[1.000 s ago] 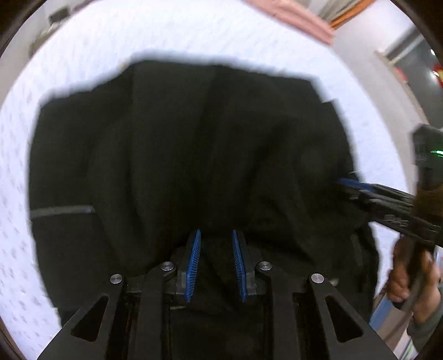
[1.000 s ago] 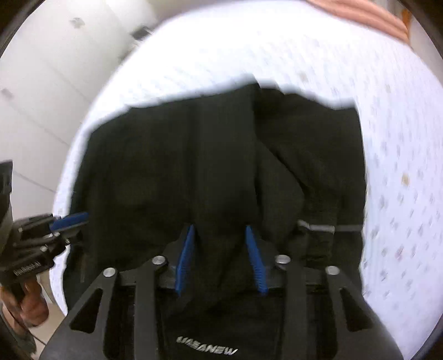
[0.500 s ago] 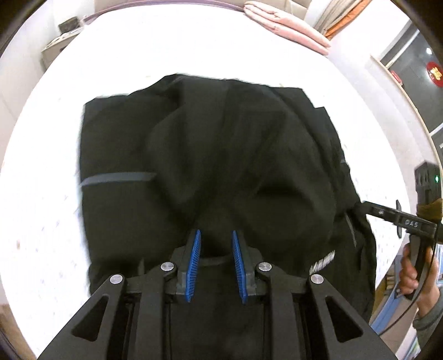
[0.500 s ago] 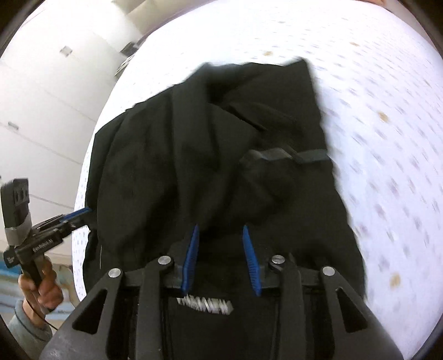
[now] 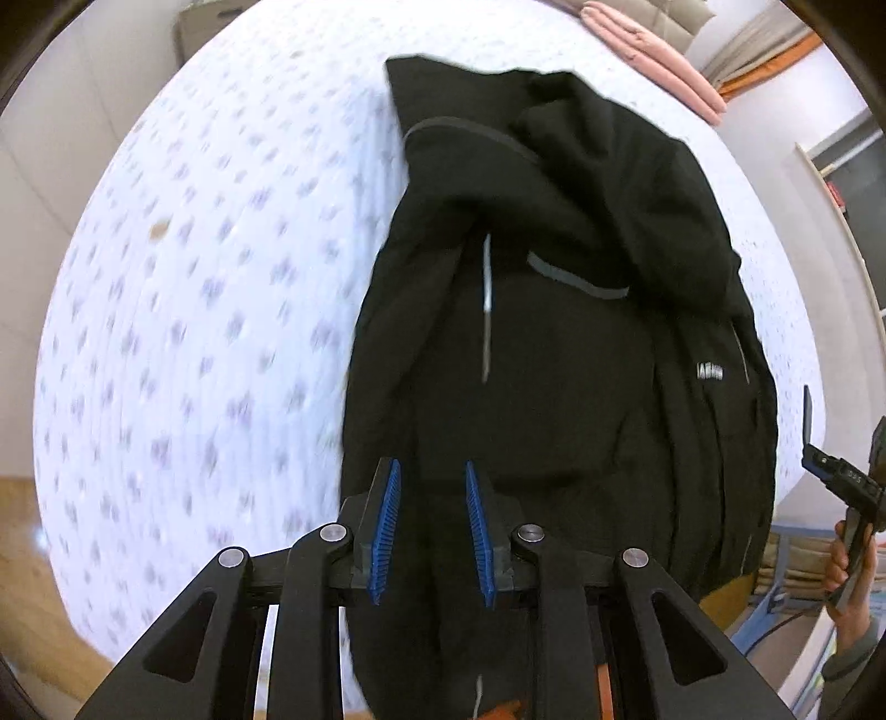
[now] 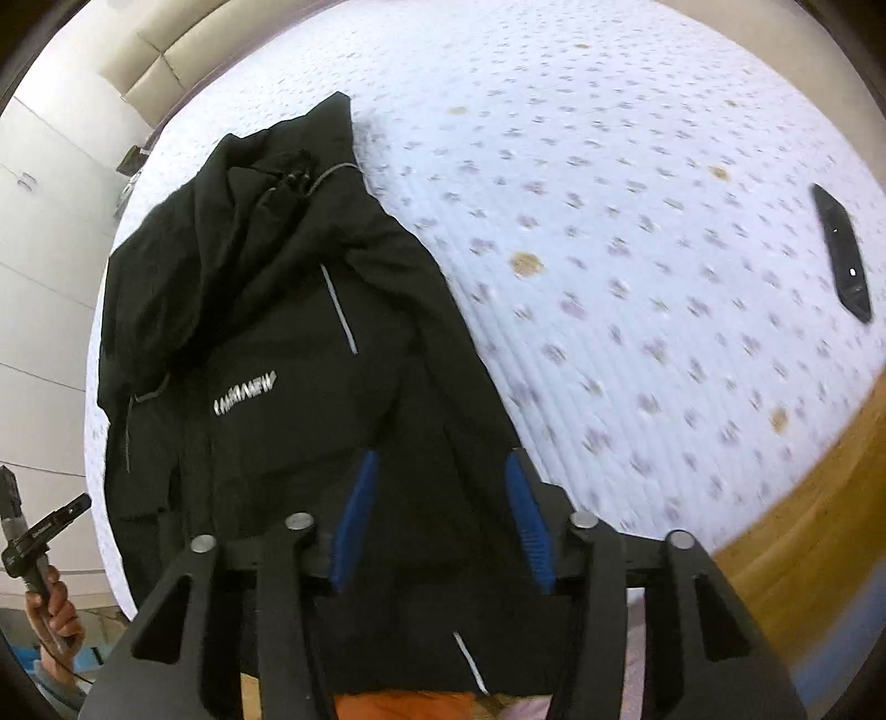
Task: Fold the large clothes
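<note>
A large black jacket [image 5: 554,310] with grey reflective stripes and a white logo lies crumpled in a long heap on the white dotted bed [image 5: 194,310]; it also shows in the right wrist view [image 6: 266,343]. My left gripper [image 5: 432,482] is over the jacket's near end, its jaws slightly apart with black cloth between them. My right gripper [image 6: 440,471] is over the jacket's near hem, its jaws wide apart. The right gripper also appears at the right edge of the left wrist view [image 5: 830,465], and the left gripper at the left edge of the right wrist view [image 6: 50,526].
A black remote-like object [image 6: 841,260] lies on the bed to the right. Folded pink bedding [image 5: 653,50] sits at the far end. Wooden floor [image 6: 803,526] shows beyond the bed's edge. White cupboards [image 6: 39,221] stand at left.
The jacket has been drawn from a wide spread into a narrow bunched heap. Both grippers swung apart toward the bed's edge. The right gripper's jaws have opened wider.
</note>
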Demonstrator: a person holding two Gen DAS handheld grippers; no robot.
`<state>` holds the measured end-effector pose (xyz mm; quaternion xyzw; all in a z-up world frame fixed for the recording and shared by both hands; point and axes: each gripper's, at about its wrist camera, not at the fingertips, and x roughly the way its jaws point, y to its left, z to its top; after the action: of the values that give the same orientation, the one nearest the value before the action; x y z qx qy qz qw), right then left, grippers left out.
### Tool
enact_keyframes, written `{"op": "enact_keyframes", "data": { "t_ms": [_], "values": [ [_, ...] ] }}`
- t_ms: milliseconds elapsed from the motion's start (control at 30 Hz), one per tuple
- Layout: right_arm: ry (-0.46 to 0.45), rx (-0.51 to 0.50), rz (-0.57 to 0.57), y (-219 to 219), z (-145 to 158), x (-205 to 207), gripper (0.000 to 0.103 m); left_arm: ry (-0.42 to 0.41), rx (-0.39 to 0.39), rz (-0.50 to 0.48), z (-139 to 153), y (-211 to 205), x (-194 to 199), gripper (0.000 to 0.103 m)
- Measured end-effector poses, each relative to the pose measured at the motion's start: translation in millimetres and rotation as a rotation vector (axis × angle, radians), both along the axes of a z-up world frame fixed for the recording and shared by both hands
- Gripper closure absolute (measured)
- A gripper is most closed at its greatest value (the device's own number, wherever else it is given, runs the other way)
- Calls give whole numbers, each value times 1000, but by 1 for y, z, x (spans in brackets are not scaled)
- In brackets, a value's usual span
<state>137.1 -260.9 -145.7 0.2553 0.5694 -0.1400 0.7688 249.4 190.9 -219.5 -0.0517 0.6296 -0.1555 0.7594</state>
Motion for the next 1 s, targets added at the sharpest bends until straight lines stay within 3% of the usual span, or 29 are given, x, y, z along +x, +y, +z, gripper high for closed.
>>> {"op": "enact_keyframes", "data": {
  "t_ms": [133,267,600,733,800,933,1000],
  "values": [
    [28,32,1,5,-11,-22,48,39,-2,18,-17,10,-24,57],
    [43,23,35,9,-25,-31,48,104,-47,38,-37,11,-36,57],
    [-20,3,177,6,-62,-34,35,-9,-64,117,-51,51,-74,56],
    [-96,40,225,-4,-79,-38,33,-9,-142,125,-63,62,-97,54],
    [-122,68,246,-10,-93,-43,32,14,-221,107,-74,60,-112,53],
    [-220,170,261,-19,-95,-57,30,-21,-189,77,-68,50,-129,50],
    [-227,234,280,-19,-93,-64,30,-23,-165,91,-65,46,-135,50]
  ]
}}
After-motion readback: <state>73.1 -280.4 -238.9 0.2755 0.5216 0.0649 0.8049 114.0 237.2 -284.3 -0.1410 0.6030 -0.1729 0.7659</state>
